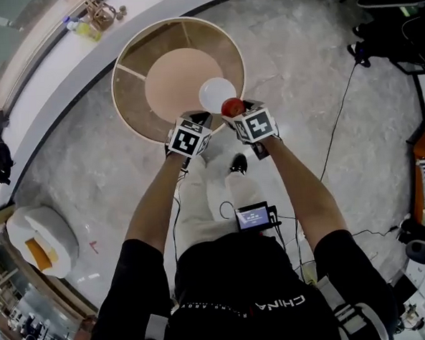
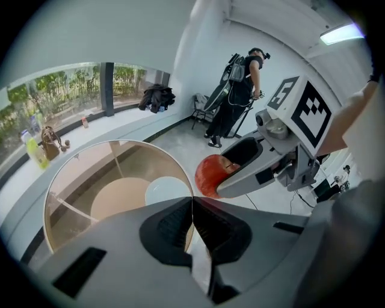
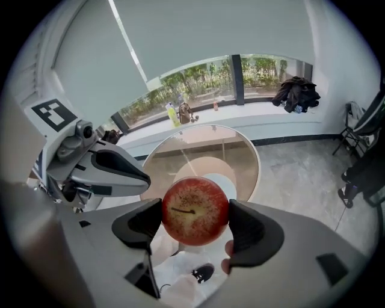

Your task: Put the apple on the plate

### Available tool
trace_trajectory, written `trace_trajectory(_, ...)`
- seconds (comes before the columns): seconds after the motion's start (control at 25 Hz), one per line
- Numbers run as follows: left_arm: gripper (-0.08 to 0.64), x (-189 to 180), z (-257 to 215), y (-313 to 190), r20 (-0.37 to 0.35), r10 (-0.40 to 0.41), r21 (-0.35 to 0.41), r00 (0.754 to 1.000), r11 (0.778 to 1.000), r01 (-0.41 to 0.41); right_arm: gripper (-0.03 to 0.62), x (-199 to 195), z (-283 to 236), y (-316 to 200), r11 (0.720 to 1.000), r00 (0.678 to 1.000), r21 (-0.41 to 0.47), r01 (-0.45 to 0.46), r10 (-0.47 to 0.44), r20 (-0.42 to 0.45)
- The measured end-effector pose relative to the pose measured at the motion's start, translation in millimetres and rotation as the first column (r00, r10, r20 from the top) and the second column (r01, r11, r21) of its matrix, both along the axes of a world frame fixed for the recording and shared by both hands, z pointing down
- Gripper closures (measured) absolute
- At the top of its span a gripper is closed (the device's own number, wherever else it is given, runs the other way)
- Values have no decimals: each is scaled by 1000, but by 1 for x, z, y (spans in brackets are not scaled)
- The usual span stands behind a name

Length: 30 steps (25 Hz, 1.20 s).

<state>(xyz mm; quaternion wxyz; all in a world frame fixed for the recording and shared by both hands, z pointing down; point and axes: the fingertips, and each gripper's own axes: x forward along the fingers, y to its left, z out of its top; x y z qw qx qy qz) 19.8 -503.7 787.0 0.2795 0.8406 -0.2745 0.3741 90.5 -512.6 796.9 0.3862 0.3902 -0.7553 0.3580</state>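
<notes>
Red apple [image 3: 194,210], its skin speckled and its stalk end facing the camera, sat clamped between the two dark pads of the right gripper [image 1: 236,112], one pad pressed on each side of it, with a fingertip of the person's hand showing just under the right pad. The fruit was held up in the air at the near right edge of the round glass-topped table with a pale wooden rim [image 1: 115,78], just on the near side of the small white round plate [image 2: 165,191], and it did not rest on the plate. In the right gripper view the person's light trousers and a dark shoe showed below the apple, while the plate lay beyond it on the glass. The plate lay bare, towards the near right part of the tabletop, over the table's round tan base. The left gripper [image 2: 192,207] hung just to the left of the right one, its jaws closed together with nothing between them, pointing over the near edge of the table. The two marker cubes stood side by side in the head view, near each other but apart. Far behind the table ran a curved white window ledge carrying a yellow-green bottle [image 3: 171,113] and a dark jacket [image 3: 295,93]. Another person in dark clothes [image 2: 237,90] stood on the grey floor to the far right.
</notes>
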Motion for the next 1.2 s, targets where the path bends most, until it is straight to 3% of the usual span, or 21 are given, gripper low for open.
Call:
trace_trajectory(0.16,541,-1,59,-24,-31,-25,-19,999,1000,25,221,-14,72,-34,999,997,2,34,-34,-63)
trace_trajectory(0.32,541,-20,118,-35,-52,-57,-59,997,997,54,221,-30,133,-65,1000,996,-24,6,-8,-94)
trace_trajectory(0.64,541,-38,161,-31,-65,-44,-123,997,992,36,221,-51,177,-87,998,991,-63,23,-31,-128)
trace_trajectory(0.84,541,-40,160,-28,-69,-18,-136,997,991,8,219,-51,176,-82,998,993,-57,40,-46,-111)
trace_trajectory(1.04,541,-41,139,-23,-51,-11,-134,999,991,4,219,-28,153,-63,997,994,-81,-5,-4,-110)
trace_trajectory(1.2,541,-39,86,-18,-43,-16,-119,999,993,11,221,-15,92,-41,992,999,-117,-47,49,9)
